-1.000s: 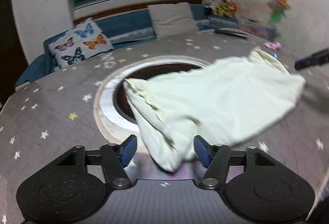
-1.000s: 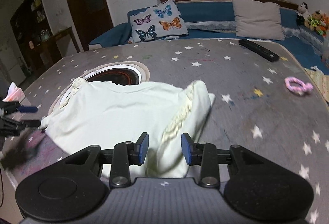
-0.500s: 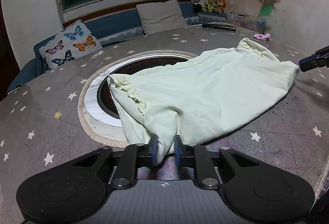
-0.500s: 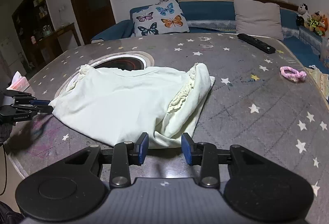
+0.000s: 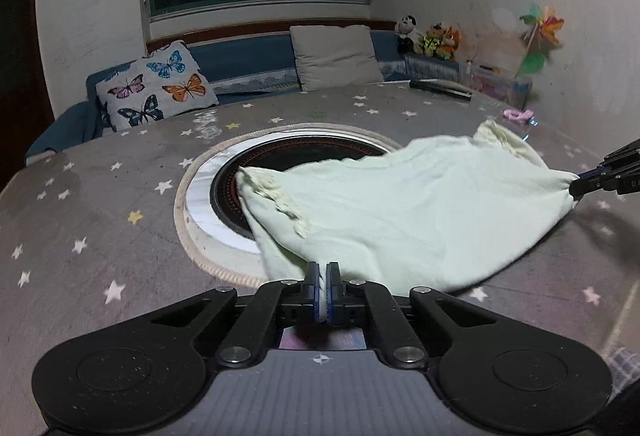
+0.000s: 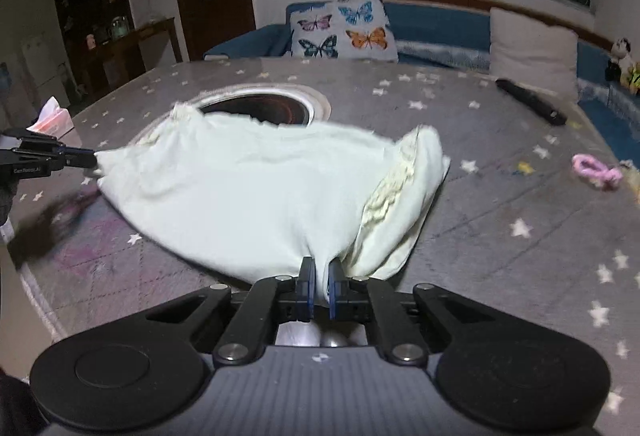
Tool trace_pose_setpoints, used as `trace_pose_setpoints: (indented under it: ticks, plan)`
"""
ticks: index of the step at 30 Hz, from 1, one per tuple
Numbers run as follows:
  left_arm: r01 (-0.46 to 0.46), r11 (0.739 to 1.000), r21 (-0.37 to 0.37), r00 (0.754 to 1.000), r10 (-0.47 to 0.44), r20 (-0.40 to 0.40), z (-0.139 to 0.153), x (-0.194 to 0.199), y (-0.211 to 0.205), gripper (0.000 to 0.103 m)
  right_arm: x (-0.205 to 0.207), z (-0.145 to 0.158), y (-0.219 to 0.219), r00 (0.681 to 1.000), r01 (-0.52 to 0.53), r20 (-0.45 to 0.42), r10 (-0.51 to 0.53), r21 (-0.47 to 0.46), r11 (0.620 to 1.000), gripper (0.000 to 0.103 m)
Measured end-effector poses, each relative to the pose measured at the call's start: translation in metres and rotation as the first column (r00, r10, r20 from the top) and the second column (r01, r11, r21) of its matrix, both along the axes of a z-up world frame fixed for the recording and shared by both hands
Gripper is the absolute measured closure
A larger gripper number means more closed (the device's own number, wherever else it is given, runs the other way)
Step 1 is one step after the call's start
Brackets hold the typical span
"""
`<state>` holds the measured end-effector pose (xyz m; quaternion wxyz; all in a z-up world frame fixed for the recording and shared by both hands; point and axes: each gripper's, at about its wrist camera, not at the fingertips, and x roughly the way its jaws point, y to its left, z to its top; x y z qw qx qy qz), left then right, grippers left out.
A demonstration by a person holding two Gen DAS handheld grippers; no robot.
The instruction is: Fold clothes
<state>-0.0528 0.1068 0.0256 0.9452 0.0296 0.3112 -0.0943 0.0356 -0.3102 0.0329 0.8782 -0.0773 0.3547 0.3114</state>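
Note:
A pale yellow-green garment (image 5: 404,212) with lace-trimmed sleeves lies spread on the grey star-patterned table (image 5: 100,220), partly over the round inset burner (image 5: 288,164). My left gripper (image 5: 322,276) is shut on the garment's near corner. My right gripper (image 6: 320,276) is shut on the opposite corner of the garment (image 6: 248,196). The cloth is stretched between them and lifted slightly off the table. The right gripper also shows in the left wrist view (image 5: 576,185), the left gripper in the right wrist view (image 6: 93,161).
A pink hair tie (image 6: 596,172) and a black remote (image 6: 532,102) lie on the table's far right side. A tissue box (image 6: 52,118) sits at the left edge. A blue sofa with a butterfly cushion (image 5: 156,92) stands behind the table.
My right gripper has shut on the garment's corner; the left one shut on its corner just before. Both corners have lifted and the cloth is pulled taut between them.

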Motion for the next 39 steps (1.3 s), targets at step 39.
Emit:
trace_pose_setpoints:
  ticks: [39]
  plan:
    - [0.387,0.919,-0.073,0.921,-0.388,-0.008,-0.017,0.056,-0.174,0.068,0.023,-0.004,-0.038,0.983,0.17,-0.101,-0.155,0.157,0.973,0.102]
